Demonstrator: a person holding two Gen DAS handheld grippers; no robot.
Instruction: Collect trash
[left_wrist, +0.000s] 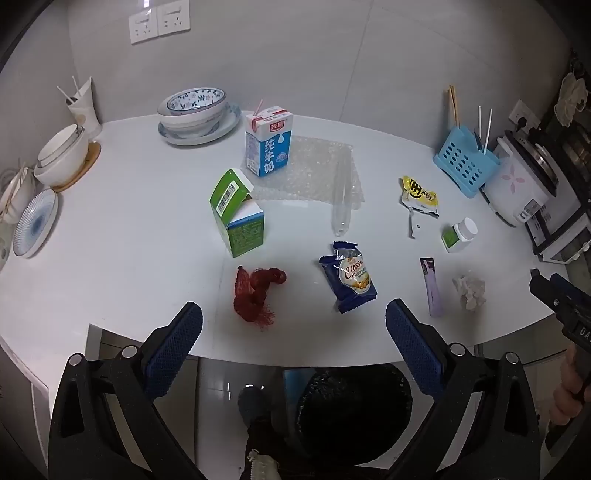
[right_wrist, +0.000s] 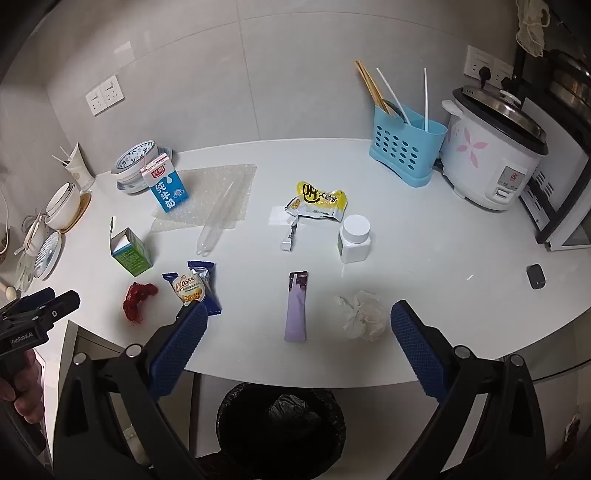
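Trash lies scattered on the white counter (left_wrist: 110, 229): a red mesh net (left_wrist: 256, 291), a blue snack wrapper (left_wrist: 351, 275), a green carton (left_wrist: 238, 214), a blue milk carton (left_wrist: 269, 142), a purple sachet (right_wrist: 296, 306), a crumpled tissue (right_wrist: 364, 315), a yellow wrapper (right_wrist: 321, 201) and a white pill bottle (right_wrist: 355, 238). My left gripper (left_wrist: 293, 325) hangs open above the front edge, short of the net and the snack wrapper. Equally open, my right gripper (right_wrist: 299, 325) hovers near the sachet and tissue. A black-lined bin (right_wrist: 280, 424) stands on the floor below.
Stacked bowls (left_wrist: 195, 114), plates (left_wrist: 35, 223) and a cup sit at the back left. A blue utensil basket (right_wrist: 404, 146) and a rice cooker (right_wrist: 491, 155) stand at the back right. Bubble wrap (left_wrist: 310, 170) and a clear tube (left_wrist: 341, 199) lie mid-counter. A small dark object (right_wrist: 535, 276) rests far right.
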